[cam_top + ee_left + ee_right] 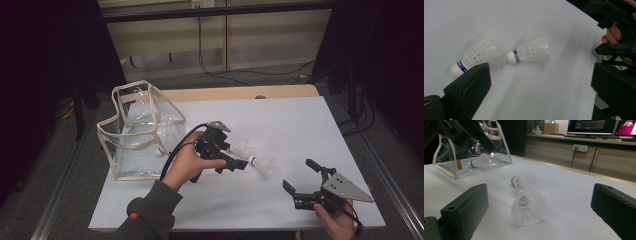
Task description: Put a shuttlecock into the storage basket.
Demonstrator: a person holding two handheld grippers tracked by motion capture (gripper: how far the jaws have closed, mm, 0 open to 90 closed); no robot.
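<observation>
Two shuttlecocks [264, 165] [242, 147] lay side by side on the table [300, 120] as the left gripper [235, 157], jaws spread, hovered beside them; the right gripper [300, 175] waited nearby, also spread.

Two white feathered shuttlecocks lie on their sides, nearly touching. The nearer shuttlecock [264, 165] rests just beyond the left gripper [239, 159], between the two grippers. The farther shuttlecock [241, 147] lies beside that gripper's jaws. Both carry blue bands at their cork heads.
</observation>
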